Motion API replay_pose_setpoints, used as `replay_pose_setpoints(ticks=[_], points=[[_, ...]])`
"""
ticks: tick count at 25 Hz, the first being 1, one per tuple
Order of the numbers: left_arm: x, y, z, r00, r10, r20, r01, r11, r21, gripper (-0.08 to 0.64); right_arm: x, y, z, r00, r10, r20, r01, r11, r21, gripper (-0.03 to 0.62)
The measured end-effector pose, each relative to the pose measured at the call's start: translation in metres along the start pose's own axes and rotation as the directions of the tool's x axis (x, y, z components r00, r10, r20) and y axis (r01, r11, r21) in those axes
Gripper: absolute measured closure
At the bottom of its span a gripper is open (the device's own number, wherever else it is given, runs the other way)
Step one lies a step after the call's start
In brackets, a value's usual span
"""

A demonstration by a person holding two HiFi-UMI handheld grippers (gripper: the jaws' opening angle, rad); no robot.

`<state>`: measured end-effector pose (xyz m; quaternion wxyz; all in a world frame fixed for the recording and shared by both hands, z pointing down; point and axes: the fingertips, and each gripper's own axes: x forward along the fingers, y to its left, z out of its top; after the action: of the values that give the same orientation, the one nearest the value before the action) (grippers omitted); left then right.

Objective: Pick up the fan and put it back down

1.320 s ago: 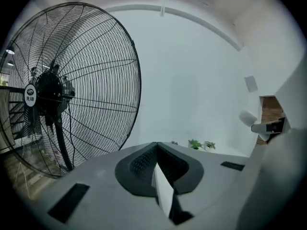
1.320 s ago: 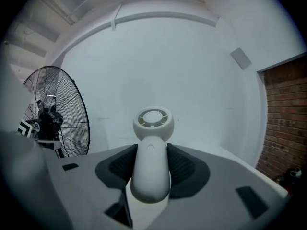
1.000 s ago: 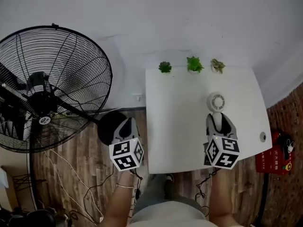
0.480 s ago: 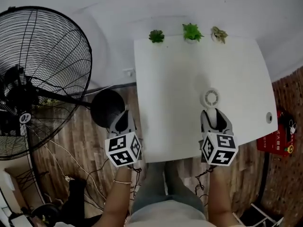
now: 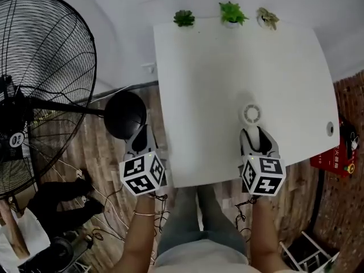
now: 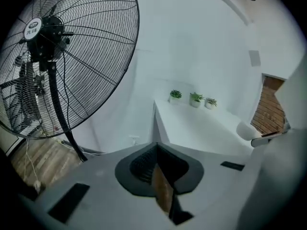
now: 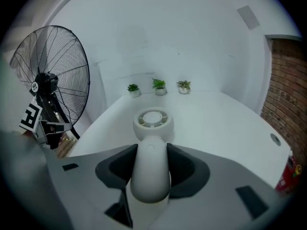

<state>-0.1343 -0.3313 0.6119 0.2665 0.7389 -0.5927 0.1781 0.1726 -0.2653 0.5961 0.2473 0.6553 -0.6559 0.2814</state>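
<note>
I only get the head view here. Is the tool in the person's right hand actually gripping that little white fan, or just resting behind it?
Observer: Gripping it. In the right gripper view, the handle of the small white fan sits between the fingers of the right gripper, and both press against it.
Operator: And the other tool, is it carrying anything?
Observer: No. The left gripper view shows the left gripper with its fingers closed together and nothing between them.

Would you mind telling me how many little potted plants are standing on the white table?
3, in a row along the far edge of the table: left plant, middle plant, right plant. None appears hidden.
</note>
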Motion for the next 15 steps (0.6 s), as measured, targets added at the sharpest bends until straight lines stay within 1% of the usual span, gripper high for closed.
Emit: replay_pose_setpoints(ticks=[7,15], points=[[0.000,0.009,-0.014,1.000,0.018,-0.012,-0.018,1.000,-0.021,0.548,0.006,-0.001,-0.020,0.999,0.000,-0.050,-0.001,1.000,-0.011,0.402],[0.002,0.011,-0.016,0.999,0.030,-0.013,-0.031,0.999,-0.029,0.549,0.010,-0.006,-0.034,0.996,-0.010,-0.089,0.009,1.000,-0.011,0.402]])
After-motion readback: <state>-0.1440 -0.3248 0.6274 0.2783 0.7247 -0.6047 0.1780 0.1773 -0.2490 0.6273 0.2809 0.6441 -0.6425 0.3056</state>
